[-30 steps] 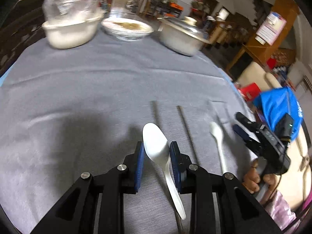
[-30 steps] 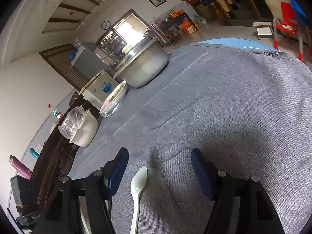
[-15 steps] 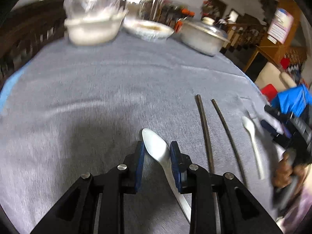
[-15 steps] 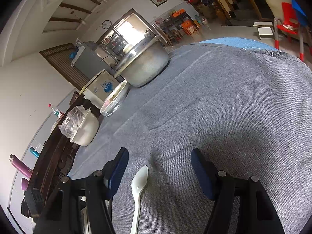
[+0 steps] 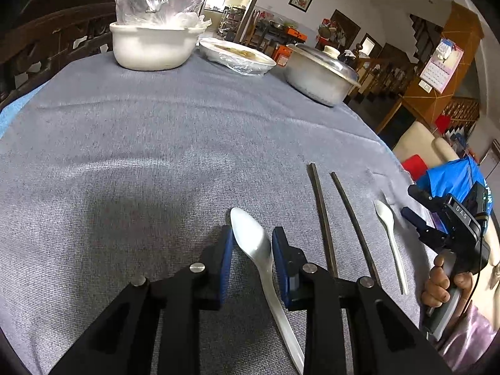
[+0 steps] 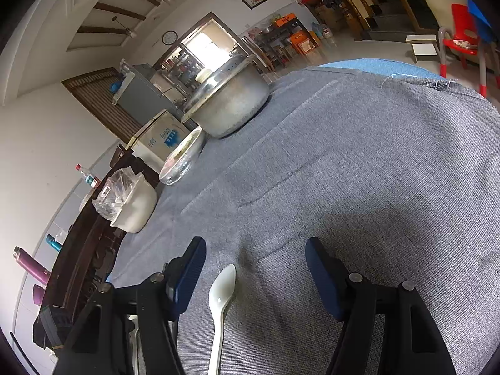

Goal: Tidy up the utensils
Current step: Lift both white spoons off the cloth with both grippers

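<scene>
My left gripper [image 5: 251, 245] is shut on a large white spoon [image 5: 254, 243], bowl forward, low over the grey tablecloth [image 5: 156, 143]. To its right lie two dark chopsticks [image 5: 322, 215], roughly parallel, then a small white spoon [image 5: 389, 228]. My right gripper [image 5: 415, 206] shows at the right table edge, held by a hand. In the right wrist view it [image 6: 254, 268] is open, with the small white spoon [image 6: 222, 293] lying on the cloth between its fingers, untouched.
At the far side stand a white pot [image 5: 151, 47] with a plastic bag, a wrapped dish [image 5: 236, 56] and a lidded metal pot [image 5: 318, 73]. The table edge runs along the right. A dark wooden sideboard [image 6: 87, 256] lies beyond the far side.
My left gripper has swung left and lower with the large spoon, so the chopsticks now sit further right in its view. The right gripper has barely moved.
</scene>
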The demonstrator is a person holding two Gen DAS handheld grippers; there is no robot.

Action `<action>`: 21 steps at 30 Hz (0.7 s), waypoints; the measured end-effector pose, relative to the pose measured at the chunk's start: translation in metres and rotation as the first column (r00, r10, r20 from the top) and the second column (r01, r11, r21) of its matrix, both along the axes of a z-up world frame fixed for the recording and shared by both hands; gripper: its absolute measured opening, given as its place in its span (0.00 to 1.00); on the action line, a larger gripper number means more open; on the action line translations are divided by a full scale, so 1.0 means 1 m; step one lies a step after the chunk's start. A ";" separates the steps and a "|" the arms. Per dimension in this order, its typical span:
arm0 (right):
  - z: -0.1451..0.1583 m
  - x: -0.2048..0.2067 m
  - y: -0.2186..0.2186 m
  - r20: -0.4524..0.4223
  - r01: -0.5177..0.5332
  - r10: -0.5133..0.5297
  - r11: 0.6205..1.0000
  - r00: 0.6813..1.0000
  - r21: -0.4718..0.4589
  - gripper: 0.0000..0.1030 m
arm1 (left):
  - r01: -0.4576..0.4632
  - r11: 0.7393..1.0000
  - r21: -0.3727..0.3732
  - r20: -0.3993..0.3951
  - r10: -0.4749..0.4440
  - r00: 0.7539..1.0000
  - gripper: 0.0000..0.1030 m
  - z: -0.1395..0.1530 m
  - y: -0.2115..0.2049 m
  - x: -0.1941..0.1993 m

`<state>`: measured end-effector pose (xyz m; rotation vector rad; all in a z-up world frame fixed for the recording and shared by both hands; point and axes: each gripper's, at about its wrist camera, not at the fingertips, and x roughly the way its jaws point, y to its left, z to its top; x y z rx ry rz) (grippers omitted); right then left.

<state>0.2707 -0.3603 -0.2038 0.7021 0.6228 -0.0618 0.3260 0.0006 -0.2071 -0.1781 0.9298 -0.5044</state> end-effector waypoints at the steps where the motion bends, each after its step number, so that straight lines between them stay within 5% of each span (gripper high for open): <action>1: 0.000 0.000 0.000 -0.002 0.000 0.000 1.000 1.000 -0.002 0.67 | 0.000 1.000 0.013 0.004 0.000 1.000 0.27 0.000 -0.003 0.002; 6: 0.004 0.006 0.012 -0.063 -0.016 0.010 0.997 0.998 -0.081 0.67 | 0.010 0.997 0.076 0.024 -0.012 1.000 0.27 0.002 -0.013 0.001; 10: 0.012 0.017 0.035 -0.164 -0.124 0.099 0.981 0.982 -0.151 0.66 | 0.039 0.986 0.160 0.050 -0.047 0.998 0.30 0.004 -0.025 0.002; 14: 0.034 0.030 0.054 -0.217 -0.198 0.155 0.961 0.964 -0.193 0.66 | 0.107 0.932 0.347 0.087 -0.145 0.986 0.41 0.005 -0.055 0.000; 17: 0.046 0.048 0.071 -0.322 -0.277 0.189 0.927 0.928 -0.253 0.66 | 0.124 0.939 0.320 0.037 -0.143 0.989 0.41 0.007 -0.051 0.009; 21: 0.034 0.069 0.085 -0.527 -0.369 0.161 0.874 0.835 -0.317 0.61 | 0.149 0.949 0.280 -0.009 -0.152 0.988 0.41 0.009 -0.042 0.020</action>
